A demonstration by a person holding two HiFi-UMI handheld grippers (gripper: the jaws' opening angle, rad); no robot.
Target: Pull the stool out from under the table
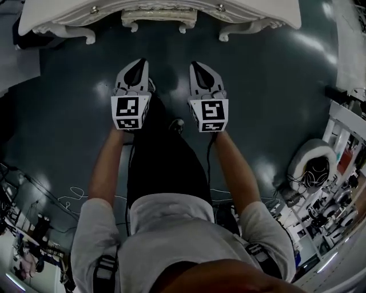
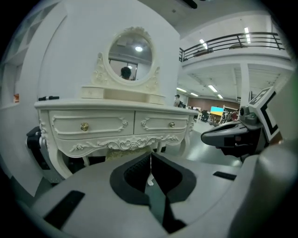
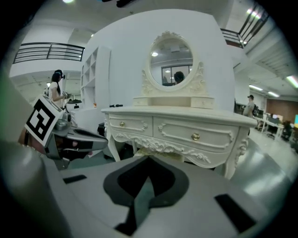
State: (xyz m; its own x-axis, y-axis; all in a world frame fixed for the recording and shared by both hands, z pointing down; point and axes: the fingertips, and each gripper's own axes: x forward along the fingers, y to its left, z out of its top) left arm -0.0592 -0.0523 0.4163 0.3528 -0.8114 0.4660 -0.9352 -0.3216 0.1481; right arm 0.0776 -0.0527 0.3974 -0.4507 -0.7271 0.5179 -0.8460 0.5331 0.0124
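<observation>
Cream-white carved wood makes up the dressing table [image 1: 274,17] at the top of the head view, and the matching stool [image 1: 159,18] sits tucked in the knee space under its middle, only the front edge and two curled legs showing. The left gripper [image 1: 137,66] and right gripper [image 1: 199,67] hang side by side above the dark floor [image 1: 68,114], short of the stool, each with its fingers [image 2: 135,173] pressed together on nothing. To do this well, the fingers probably need to spread, then take the front edge near both ends and draw straight back evenly, clear of the table legs. The stool's long axis appears to run parallel to the table front, broad side facing the person.
</observation>
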